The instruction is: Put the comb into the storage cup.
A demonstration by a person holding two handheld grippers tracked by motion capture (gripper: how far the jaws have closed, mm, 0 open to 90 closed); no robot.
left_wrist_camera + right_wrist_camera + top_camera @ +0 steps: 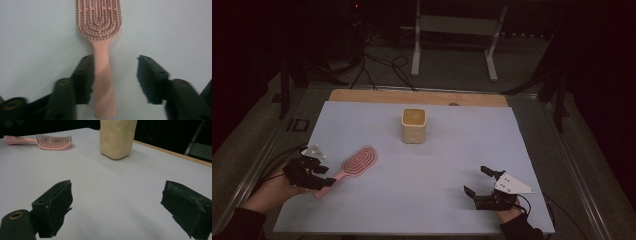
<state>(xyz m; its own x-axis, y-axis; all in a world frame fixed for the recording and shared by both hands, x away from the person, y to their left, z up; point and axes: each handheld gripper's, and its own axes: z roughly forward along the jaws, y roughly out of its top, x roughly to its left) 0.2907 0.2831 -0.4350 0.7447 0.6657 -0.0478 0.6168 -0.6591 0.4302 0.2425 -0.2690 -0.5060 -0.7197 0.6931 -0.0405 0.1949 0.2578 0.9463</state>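
High view: left claw (328, 181) sits near the front-left edge of the pale surface (447, 165), held in a hand (274, 187) coming in from the bottom left. Right claw (474, 181) is at the front right, well apart from everything else, jaws spread wide with nothing between them.

Pink hairbrush (352, 167) lies flat on the surface just ahead of the left claw, handle end toward the claw, bristle head angled away toward the middle of the surface.

Left gripper view: brush handle (103, 82) runs between the two jaws, bristles up. Jaws stand partly open. One jaw is right up against the handle, the other is clear of it with a visible gap. So no squeeze on the handle; the brush rests on the surface, not gripped.

Right gripper view: jaws wide apart over bare surface, holding nothing. Brush (45, 142) shows far off on its side of the frame, lying flat.

Further back, a cream square-sided cup (414, 125) stands upright around the middle of the surface, well apart from brush and both claws. Same cup (117, 138) in the right gripper view, beyond the jaws.

A wooden strip (417, 97) runs along the far edge.
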